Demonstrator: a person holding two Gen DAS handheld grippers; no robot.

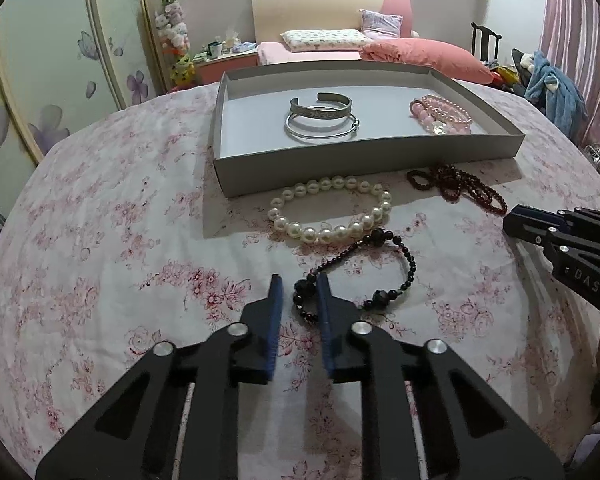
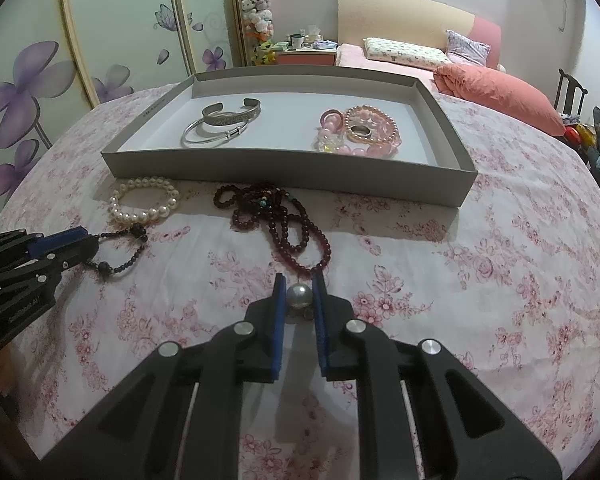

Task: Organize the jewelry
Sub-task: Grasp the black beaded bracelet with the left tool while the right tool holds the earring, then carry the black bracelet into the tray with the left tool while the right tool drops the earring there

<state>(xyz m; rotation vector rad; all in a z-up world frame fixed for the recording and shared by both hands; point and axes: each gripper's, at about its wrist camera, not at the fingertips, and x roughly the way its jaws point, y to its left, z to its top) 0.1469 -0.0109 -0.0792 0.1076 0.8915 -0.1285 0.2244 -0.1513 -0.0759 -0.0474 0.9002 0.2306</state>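
Left wrist view showed the left gripper (image 1: 299, 294) low over a table covered in a pink floral cloth (image 1: 112, 264). Its blue pads were narrowed around the near end of a black bead bracelet (image 1: 380, 268), with a large faceted bead sitting between the fingertips. Whether the pads were already pressing that bead could not be told. The rest of the bracelet looped away toward one o'clock, its long axis running from the tips up and to the right. A white pearl bracelet (image 1: 332, 210) lay just beyond, at twelve o'clock, and past it sat the grey cardboard tray (image 1: 364, 156). The tray held two silver bangles (image 1: 320, 118) on its left and pink bead bracelets (image 1: 442, 116) on its right.

Right wrist view showed the right gripper (image 2: 299, 294) narrowed around a silver ball bead (image 2: 299, 295), which sat directly between the tips. Firm contact was unclear. A dark red bead necklace (image 2: 276, 220) trailed from that ball toward eleven o'clock, ending in a heap just before the tray's near wall. The left gripper appeared at nine o'clock beside the black bracelet.

Each piece lay dead ahead of its own gripper, with the tray at twelve o'clock, so the coming carry probably ran straight forward over the near wall.
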